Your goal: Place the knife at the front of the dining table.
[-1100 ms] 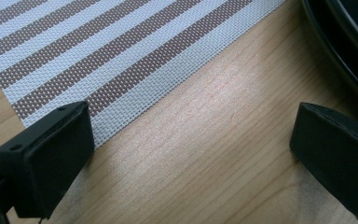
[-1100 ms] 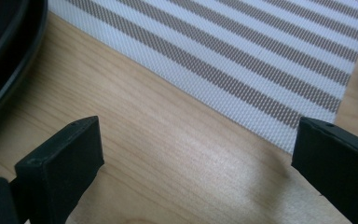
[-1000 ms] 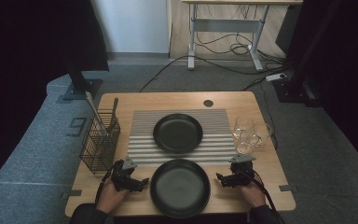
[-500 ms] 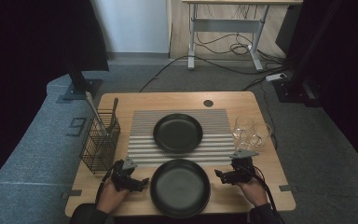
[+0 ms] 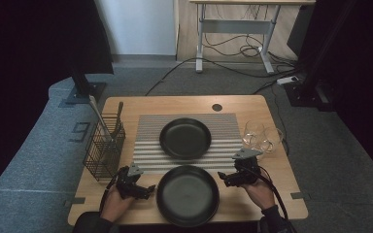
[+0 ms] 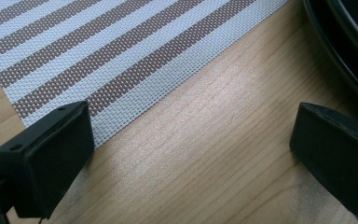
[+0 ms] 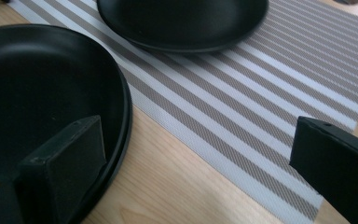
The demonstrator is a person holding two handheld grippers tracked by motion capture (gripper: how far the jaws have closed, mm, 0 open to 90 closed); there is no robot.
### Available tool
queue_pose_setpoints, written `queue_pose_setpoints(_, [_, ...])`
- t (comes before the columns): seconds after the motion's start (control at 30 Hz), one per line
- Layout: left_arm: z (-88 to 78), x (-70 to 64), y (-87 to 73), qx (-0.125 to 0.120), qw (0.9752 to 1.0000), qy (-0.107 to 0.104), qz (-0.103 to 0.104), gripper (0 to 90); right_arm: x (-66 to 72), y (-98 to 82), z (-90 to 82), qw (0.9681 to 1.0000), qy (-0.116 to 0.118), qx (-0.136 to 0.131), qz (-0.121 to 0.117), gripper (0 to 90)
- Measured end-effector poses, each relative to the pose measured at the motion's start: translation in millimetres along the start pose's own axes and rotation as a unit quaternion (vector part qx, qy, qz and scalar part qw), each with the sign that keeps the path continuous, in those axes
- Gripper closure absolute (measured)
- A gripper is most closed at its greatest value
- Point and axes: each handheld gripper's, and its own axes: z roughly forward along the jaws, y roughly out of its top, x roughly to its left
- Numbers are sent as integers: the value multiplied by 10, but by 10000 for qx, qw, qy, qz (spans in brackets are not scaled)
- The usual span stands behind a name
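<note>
A wooden worktop (image 5: 136, 108) carries a striped placemat (image 5: 148, 141), and a second black plate (image 5: 185, 138) rests on the mat's middle. At the worktop's left edge stands a wire utensil basket (image 5: 104, 150) with cutlery handles sticking up. Two clear glasses (image 5: 261, 137) stand side by side just right of the mat. Grey carpet (image 5: 39, 160) surrounds the worktop.

The near plate (image 5: 188, 195) and the far plate (image 5: 185, 138) are both showing plain black, and the placemat (image 5: 148, 145) under the far one is running in white and brown woven stripes. The surface (image 5: 175, 104) is showing pale wood grain, the wire basket (image 5: 103, 148) is looking dark, the two glasses (image 5: 262, 138) are gleaming clear, and each gripper is wearing black: left gripper (image 5: 148, 189), right gripper (image 5: 223, 177).
</note>
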Motion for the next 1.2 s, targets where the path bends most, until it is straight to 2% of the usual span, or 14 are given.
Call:
queue_pose_setpoints(0.2, [1, -1, 0, -3, 10000, 1, -6, 0, 32, 158, -13, 9998, 194, -38, -29, 26])
queue_pose_setpoints(0.4, [0, 0, 1, 3, 10000, 0, -5, 0, 89, 304, -5, 9996, 238, -135, -82, 27])
queue_pose_setpoints(0.7, [0, 0, 1, 3, 10000, 1, -5, 0, 177, 510, 37, 9991, 368, -110, -169, 34])
queue_pose_setpoints(0.8, [0, 0, 1, 3, 10000, 1, -5, 0, 199, 587, 45, 9989, 372, -114, -268, 36])
queue_pose_setpoints(1.03, [-1, 0, 2, 10, 10000, 1, -3, 0, 233, 751, 74, 9981, 559, -165, -182, 35])
queue_pose_setpoints(1.2, [-1, 0, 2, 9, 10000, 1, -4, 0, 263, 861, 107, 9975, 639, -154, -251, 33])
